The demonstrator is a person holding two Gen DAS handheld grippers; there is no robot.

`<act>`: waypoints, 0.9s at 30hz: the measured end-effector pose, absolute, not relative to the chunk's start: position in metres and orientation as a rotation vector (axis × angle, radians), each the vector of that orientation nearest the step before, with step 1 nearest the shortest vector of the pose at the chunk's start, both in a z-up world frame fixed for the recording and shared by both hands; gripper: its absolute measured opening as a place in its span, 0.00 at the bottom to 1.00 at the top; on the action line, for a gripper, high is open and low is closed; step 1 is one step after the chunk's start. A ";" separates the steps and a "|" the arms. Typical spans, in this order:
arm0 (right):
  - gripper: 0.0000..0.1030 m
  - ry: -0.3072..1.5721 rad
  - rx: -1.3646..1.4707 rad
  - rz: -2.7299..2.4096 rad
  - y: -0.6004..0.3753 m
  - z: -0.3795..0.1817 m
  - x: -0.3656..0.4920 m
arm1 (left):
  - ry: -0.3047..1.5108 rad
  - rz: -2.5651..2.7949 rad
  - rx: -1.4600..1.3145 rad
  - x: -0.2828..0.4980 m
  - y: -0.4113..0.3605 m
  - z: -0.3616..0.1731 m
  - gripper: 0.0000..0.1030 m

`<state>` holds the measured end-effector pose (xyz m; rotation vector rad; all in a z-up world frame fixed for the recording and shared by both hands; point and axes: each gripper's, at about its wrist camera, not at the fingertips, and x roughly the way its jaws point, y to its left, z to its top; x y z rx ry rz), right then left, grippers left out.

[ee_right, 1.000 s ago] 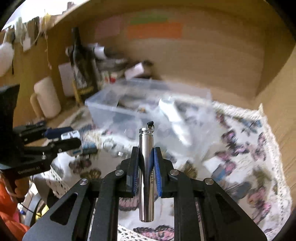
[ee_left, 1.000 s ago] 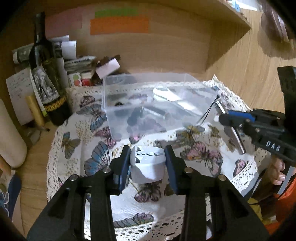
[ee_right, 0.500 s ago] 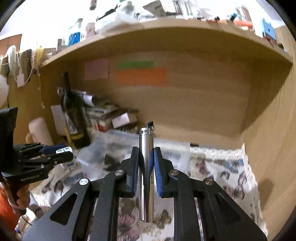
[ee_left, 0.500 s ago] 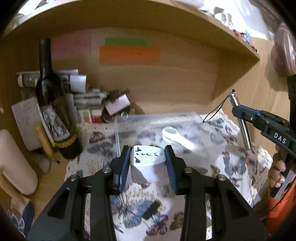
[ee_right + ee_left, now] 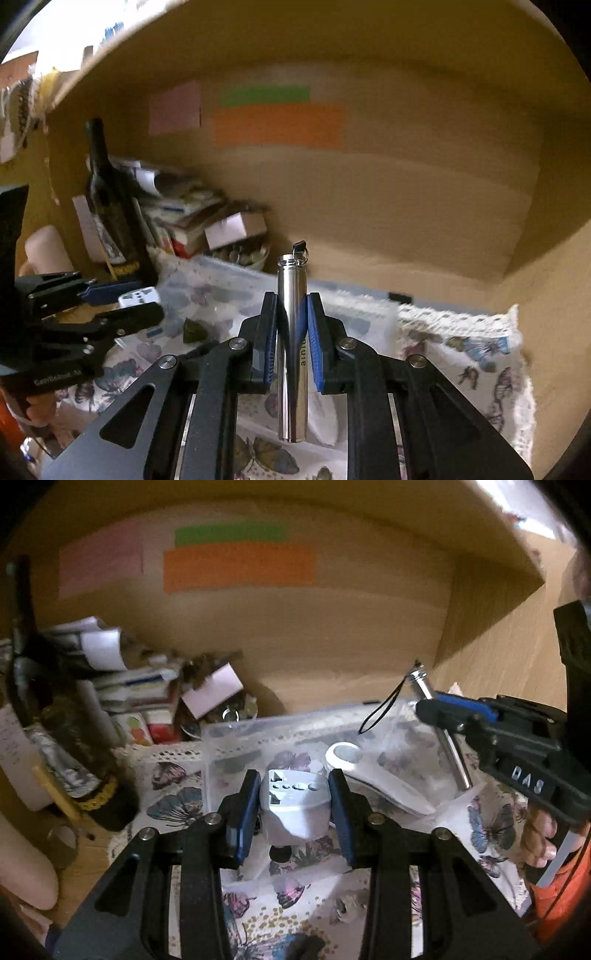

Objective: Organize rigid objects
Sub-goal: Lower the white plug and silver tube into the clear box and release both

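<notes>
My left gripper [image 5: 293, 788] is shut on a white travel plug adapter [image 5: 295, 808] and holds it above the near side of a clear plastic bin [image 5: 221, 746]. A white flat device [image 5: 373, 775] lies inside the bin. My right gripper [image 5: 292, 314] is shut on a silver metal cylinder [image 5: 292, 347] with a black cord loop and holds it upright. In the left wrist view the right gripper [image 5: 432, 705] holds the cylinder [image 5: 448, 746] over the bin's right side. In the right wrist view the left gripper [image 5: 144, 302] with the adapter [image 5: 138, 297] is at the left.
A butterfly-print cloth with lace edge [image 5: 170, 786] covers the desk. A dark wine bottle [image 5: 55, 746] stands at the left, with stacked boxes and papers [image 5: 147, 686] behind. Wooden walls [image 5: 406, 203] and a shelf close in the back and right.
Both grippers have moved forward and lower toward the bin. The adapter now hangs over the bin's near side and the cylinder over its right side. Both stay shut.
</notes>
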<state>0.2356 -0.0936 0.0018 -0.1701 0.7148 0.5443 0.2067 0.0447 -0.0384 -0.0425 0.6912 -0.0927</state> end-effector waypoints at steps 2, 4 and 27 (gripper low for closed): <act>0.14 0.754 -0.180 0.562 -0.089 -0.012 0.241 | 0.716 -0.091 -0.050 0.216 0.044 -0.046 0.36; 0.14 0.780 -0.199 0.574 -0.085 -0.022 0.244 | 0.737 -0.094 -0.057 0.223 0.044 -0.053 0.36; 0.43 0.784 -0.215 0.619 -0.084 -0.009 0.222 | 0.736 -0.084 -0.046 0.214 0.046 -0.053 0.49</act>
